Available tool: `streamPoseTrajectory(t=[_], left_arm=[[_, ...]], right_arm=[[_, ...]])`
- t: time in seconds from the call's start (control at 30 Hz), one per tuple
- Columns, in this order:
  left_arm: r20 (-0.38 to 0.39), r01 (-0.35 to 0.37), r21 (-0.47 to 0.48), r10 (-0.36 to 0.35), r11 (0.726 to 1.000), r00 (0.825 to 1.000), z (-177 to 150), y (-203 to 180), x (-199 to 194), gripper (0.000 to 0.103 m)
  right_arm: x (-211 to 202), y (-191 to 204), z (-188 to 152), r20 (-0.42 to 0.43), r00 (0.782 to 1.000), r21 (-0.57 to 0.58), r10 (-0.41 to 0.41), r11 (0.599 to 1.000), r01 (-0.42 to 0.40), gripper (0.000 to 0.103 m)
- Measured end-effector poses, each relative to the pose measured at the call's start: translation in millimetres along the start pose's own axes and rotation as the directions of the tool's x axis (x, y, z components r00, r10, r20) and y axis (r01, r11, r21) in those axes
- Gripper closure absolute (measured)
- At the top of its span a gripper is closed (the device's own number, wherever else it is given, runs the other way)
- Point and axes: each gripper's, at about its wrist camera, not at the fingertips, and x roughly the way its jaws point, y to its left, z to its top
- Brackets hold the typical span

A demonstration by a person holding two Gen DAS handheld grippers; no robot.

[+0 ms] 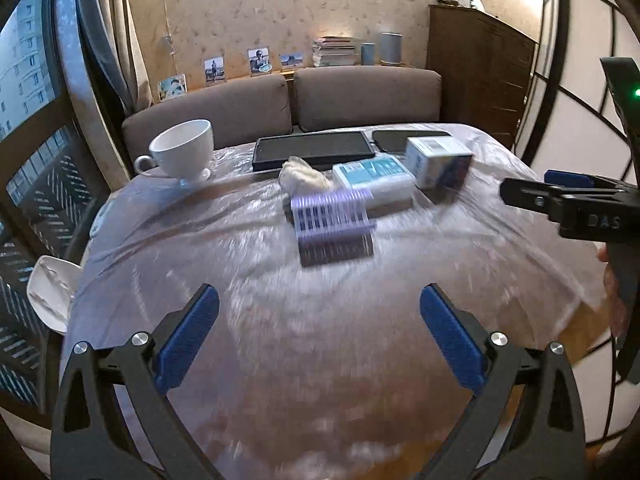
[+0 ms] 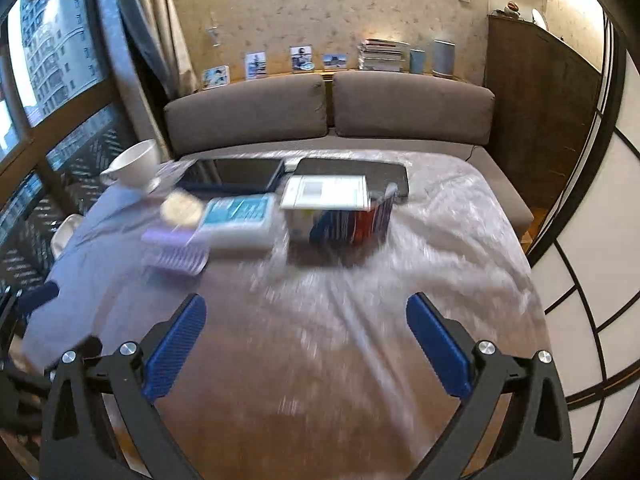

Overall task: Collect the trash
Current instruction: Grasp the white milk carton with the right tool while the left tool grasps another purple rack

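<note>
A clear plastic sheet (image 1: 224,240) (image 2: 440,248) lies spread over the wooden table. On it sit a crumpled tissue (image 1: 302,176) (image 2: 181,208), a purple striped pack (image 1: 330,226) (image 2: 176,254), a teal-and-white wipes pack (image 1: 374,178) (image 2: 240,220) and a white-and-blue box (image 1: 438,162) (image 2: 338,214). My left gripper (image 1: 319,292) hangs open above the near part of the sheet, nothing between its blue pads. My right gripper (image 2: 306,300) is open too, empty, short of the box. It also shows at the right edge of the left wrist view.
A white cup on a saucer (image 1: 182,154) (image 2: 134,166) stands far left, with two black tablets (image 1: 314,150) (image 2: 236,176) behind the packs. A white dish (image 1: 52,292) sticks out at the table's left edge. A brown sofa (image 1: 360,96) stands beyond; windows lie left.
</note>
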Motion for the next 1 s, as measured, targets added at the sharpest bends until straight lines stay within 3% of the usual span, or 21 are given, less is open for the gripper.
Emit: streamPoseTrajectory(t=[0.17, 0.33, 0.77, 0.83, 0.9, 0.93, 1.0], left_arm=[[-0.035, 0.003, -0.029, -0.004, 1.0, 0.999, 17, 0, 43, 0.002], [-0.057, 0.006, -0.046, -0.008, 0.999, 0.998, 28, 1, 73, 0.002], [-0.097, 0.019, -0.084, -0.028, 0.996, 0.995, 38, 0, 111, 0.002], [-0.096, 0.042, -0.091, -0.051, 0.995, 0.994, 39, 2, 112, 0.002], [-0.107, 0.062, -0.09, -0.072, 0.994, 0.992, 40, 2, 115, 0.007], [-0.122, 0.066, -0.086, -0.077, 0.994, 0.99, 40, 2, 116, 0.016], [-0.12, 0.058, -0.068, -0.066, 0.996, 0.991, 39, 0, 117, 0.025]], right_arm=[[52, -5, 25, -0.036, 0.998, -0.004, -0.053, 0.999, 0.053, 0.004], [89, -12, 37, -0.082, 0.996, 0.049, -0.024, 0.998, 0.028, 0.004], [119, -8, 49, -0.071, 0.997, 0.023, -0.025, 0.999, 0.027, 0.004], [118, -11, 50, -0.07, 0.998, 0.038, -0.008, 0.999, 0.011, 0.01], [117, -15, 51, -0.073, 0.997, 0.058, 0.015, 0.998, -0.01, 0.017], [115, -16, 51, -0.072, 0.997, 0.066, 0.024, 0.998, -0.019, 0.021], [114, -18, 51, -0.077, 0.997, 0.07, 0.031, 0.997, -0.026, 0.021]])
